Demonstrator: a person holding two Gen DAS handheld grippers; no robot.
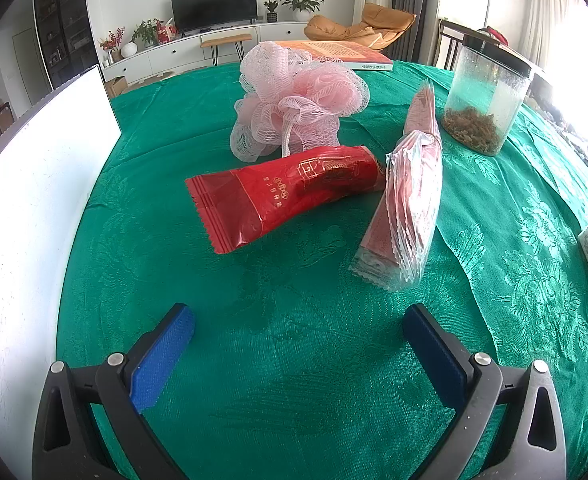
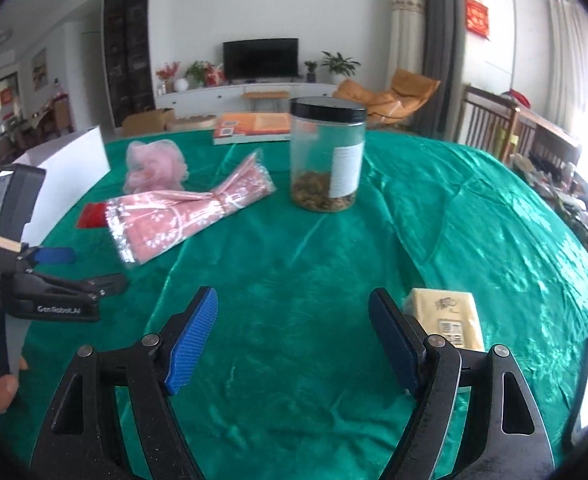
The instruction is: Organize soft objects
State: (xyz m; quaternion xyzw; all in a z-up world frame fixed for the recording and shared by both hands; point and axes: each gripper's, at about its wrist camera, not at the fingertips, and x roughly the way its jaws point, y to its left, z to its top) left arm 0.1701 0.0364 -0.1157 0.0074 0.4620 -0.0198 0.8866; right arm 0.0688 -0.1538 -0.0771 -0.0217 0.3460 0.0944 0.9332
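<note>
A: Starting nearest: how do the two tools stand?

B: The left tool point(image 1: 298, 344) hangs over the green worktop point(image 1: 294, 380) with its blue pads spread wide apart and nothing between them. The right tool point(image 2: 294, 336) is likewise spread, gripping nothing, and a yellow tissue pack point(image 2: 450, 320) lies just beside its right finger.

A: And the soft things?

B: Just beyond the left tool lies a red sachet point(image 1: 282, 192) on its side. Its far end touches a bundle of pink clear-wrapped packets point(image 1: 410, 200), cinched in the middle and fanned at both ends. Behind the sachet sits a pink mesh bath pouf point(image 1: 294, 96), its cord hanging down towards the sachet.

A: Anything else on the cloth?

B: A clear jar point(image 1: 486, 96) with a black lid stands upright to the right of the bundle, with brown bits at the bottom. A white box point(image 1: 34, 200) stands at the left edge. Farthest back, an orange book point(image 1: 334, 54) lies flat behind the pouf.
</note>
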